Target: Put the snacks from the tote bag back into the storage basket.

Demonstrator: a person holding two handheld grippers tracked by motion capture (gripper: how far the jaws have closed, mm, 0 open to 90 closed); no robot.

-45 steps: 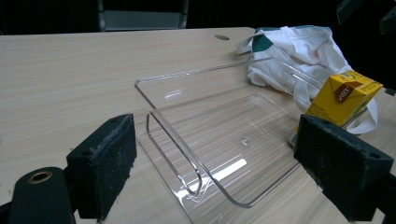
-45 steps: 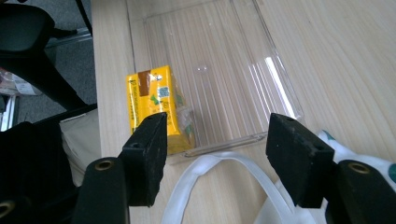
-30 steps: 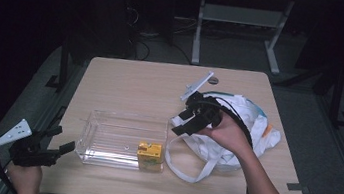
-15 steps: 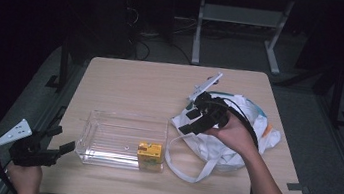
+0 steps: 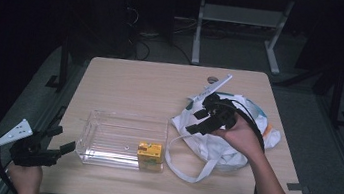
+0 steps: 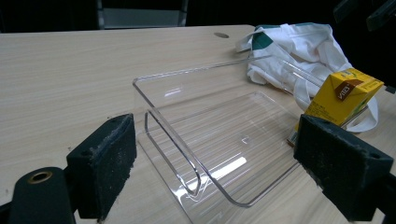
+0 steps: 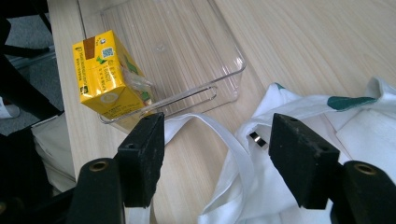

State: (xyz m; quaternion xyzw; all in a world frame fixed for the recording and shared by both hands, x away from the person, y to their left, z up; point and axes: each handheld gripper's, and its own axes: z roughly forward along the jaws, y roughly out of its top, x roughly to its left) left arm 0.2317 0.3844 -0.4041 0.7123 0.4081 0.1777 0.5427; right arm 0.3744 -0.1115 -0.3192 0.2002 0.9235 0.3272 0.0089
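The right claw [image 5: 196, 121] hovers over the crumpled white cloth bag [image 5: 226, 144], jaws released and just opening wider, gripping nothing; the left claw [image 5: 64, 139] waits released beside the clear plastic tray [image 5: 121, 141].

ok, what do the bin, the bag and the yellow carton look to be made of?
Clear bin: looks like rigid glossy acrylic or similar plastic; see-through walls, bright glints, moulded slot handle.
White tote bag: soft woven cloth, matte; it crumples, and its strap lies limp on the table. Green print.
Yellow drink carton: printed coated paperboard, slight sheen, crisp folded edges.
Table: pale wood-grain top, probably laminate.
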